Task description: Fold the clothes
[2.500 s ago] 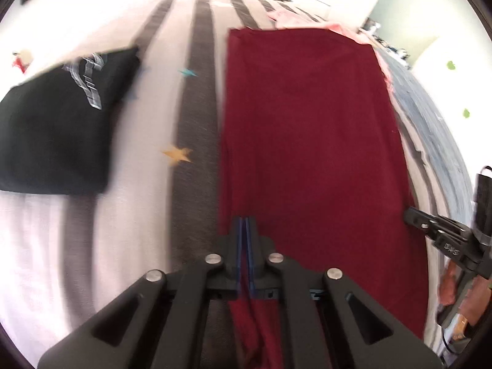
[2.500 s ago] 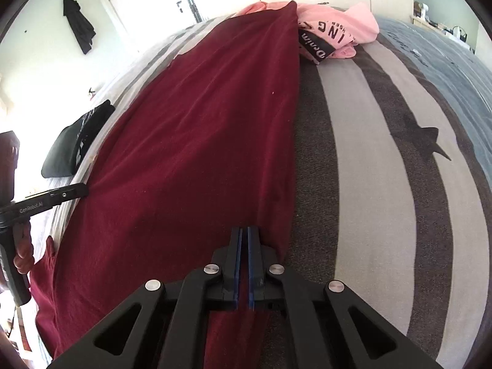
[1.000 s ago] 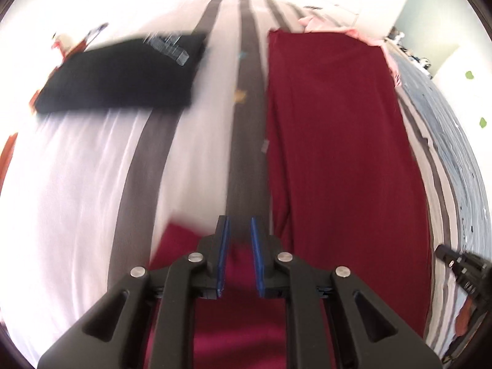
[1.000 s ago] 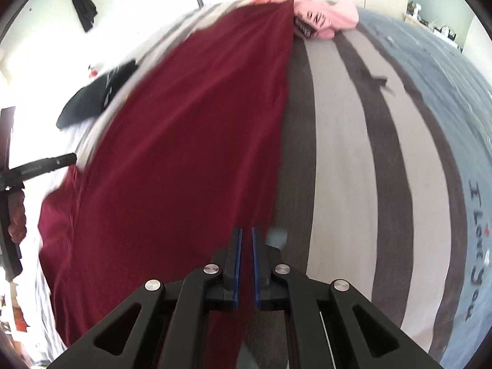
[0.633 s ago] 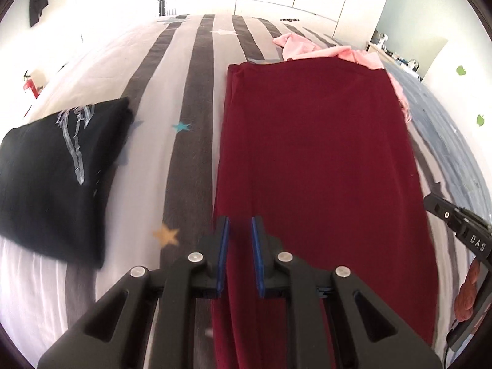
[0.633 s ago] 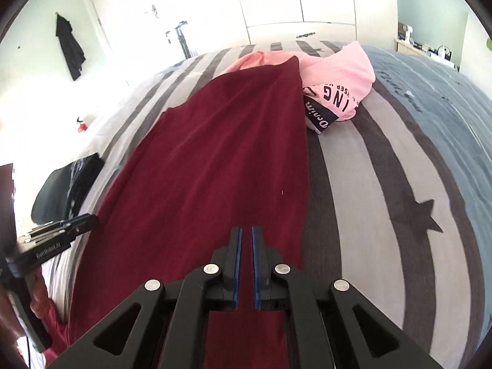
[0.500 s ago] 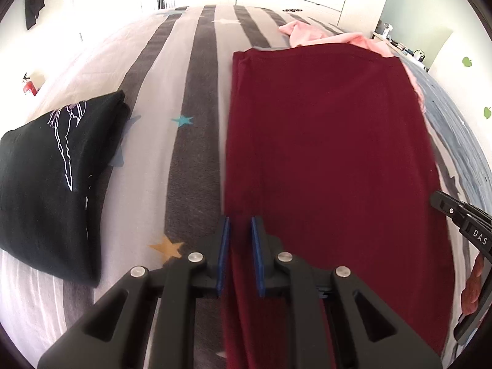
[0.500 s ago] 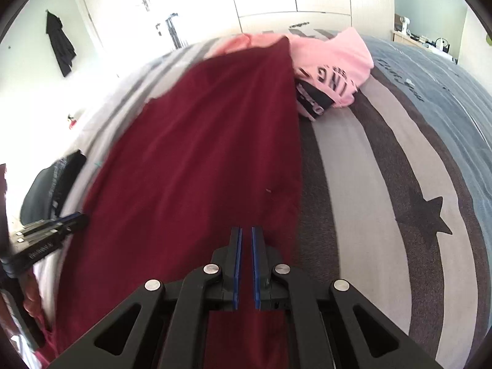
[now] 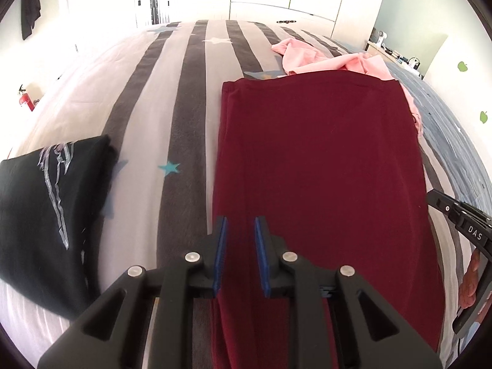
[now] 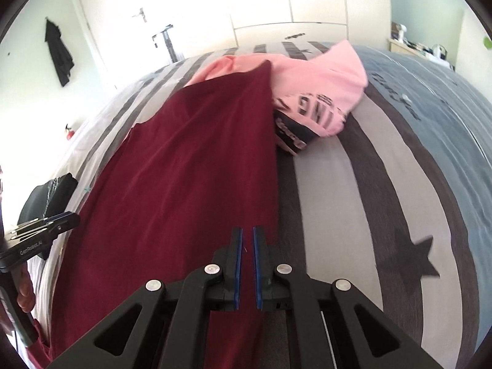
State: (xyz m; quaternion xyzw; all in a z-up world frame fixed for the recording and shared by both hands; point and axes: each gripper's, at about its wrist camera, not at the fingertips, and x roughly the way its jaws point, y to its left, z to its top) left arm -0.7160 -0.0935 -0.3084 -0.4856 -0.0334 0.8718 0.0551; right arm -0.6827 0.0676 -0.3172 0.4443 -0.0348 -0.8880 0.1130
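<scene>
Left gripper [image 9: 240,233], jaws slightly apart, and right gripper [image 10: 247,240], jaws barely parted, each hover over a near corner of the maroon garment [image 9: 316,166] lying flat along the striped bed [image 9: 184,117]; folded black shirt [image 9: 46,203] left, pink clothing [image 10: 319,92] beyond

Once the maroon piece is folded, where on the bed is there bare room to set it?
Free: the striped strip between the black folded shirt and the maroon garment, and the stripes right of the maroon garment, in front of the pink hoodie. Crowded: the maroon garment's far end, where the pink hoodie touches it.
</scene>
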